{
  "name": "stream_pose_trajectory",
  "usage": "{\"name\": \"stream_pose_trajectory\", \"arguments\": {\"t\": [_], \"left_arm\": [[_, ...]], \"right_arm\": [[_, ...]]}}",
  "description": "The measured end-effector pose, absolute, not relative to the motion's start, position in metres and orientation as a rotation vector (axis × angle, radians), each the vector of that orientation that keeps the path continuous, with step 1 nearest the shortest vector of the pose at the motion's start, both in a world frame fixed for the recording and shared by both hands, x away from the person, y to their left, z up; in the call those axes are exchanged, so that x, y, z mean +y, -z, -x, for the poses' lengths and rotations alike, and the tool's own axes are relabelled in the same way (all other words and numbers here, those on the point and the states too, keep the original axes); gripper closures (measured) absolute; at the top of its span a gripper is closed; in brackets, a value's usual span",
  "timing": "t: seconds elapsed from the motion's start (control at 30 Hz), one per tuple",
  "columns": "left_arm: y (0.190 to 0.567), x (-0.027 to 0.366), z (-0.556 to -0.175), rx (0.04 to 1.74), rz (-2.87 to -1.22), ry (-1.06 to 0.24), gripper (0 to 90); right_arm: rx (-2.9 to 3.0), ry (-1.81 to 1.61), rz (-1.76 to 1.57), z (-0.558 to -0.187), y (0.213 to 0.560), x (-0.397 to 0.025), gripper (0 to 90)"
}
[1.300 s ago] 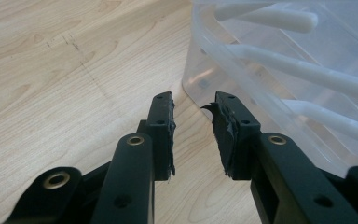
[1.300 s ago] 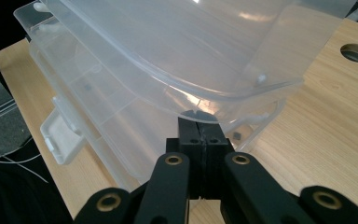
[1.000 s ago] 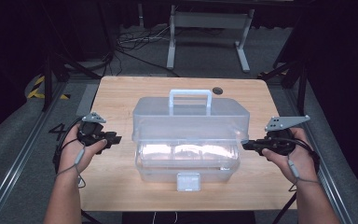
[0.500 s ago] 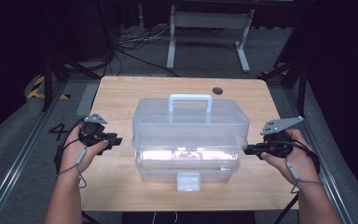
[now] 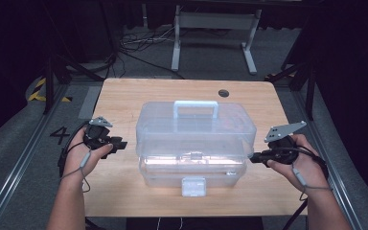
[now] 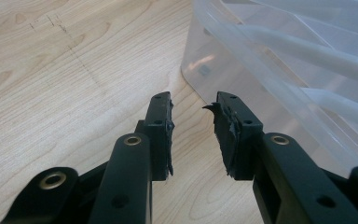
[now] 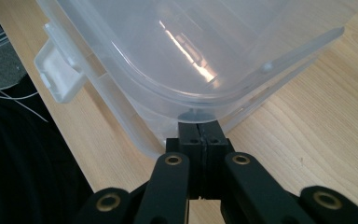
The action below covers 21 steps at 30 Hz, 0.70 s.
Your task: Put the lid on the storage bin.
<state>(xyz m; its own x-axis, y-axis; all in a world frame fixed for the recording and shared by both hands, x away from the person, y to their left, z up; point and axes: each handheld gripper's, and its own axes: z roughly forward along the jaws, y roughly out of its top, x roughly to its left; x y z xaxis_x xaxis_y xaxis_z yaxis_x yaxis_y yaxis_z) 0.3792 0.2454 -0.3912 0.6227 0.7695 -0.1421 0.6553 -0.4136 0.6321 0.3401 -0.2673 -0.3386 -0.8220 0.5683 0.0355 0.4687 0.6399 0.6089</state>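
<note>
The clear plastic lidded storage box [image 5: 194, 143] with a white handle is sitting mid-bench on the light wooden bench [image 5: 124, 96]. The right gripper [image 7: 203, 133], jaws pressed together, is touching the box's right end, while the left gripper [image 6: 193, 112] is hovering spread just beside its left end.

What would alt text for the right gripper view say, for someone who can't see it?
The right gripper, its two black jaws pressed together, pokes at the lower corner of a clear plastic storage box with its tips under the lid's rim. The box has a white latch on its front and stands on a light wooden table.
</note>
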Motion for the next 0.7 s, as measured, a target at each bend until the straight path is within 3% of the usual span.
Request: {"name": "stream_pose_trajectory", "arguments": {"t": [0.7], "left_arm": [[0.3948, 0.2418, -0.3864, 1.109, -2.187, -0.201, 67.1]], "right_arm": [[2.765, -0.849, -0.849, -0.3381, 0.3485, -0.2639, 90.0]]}}
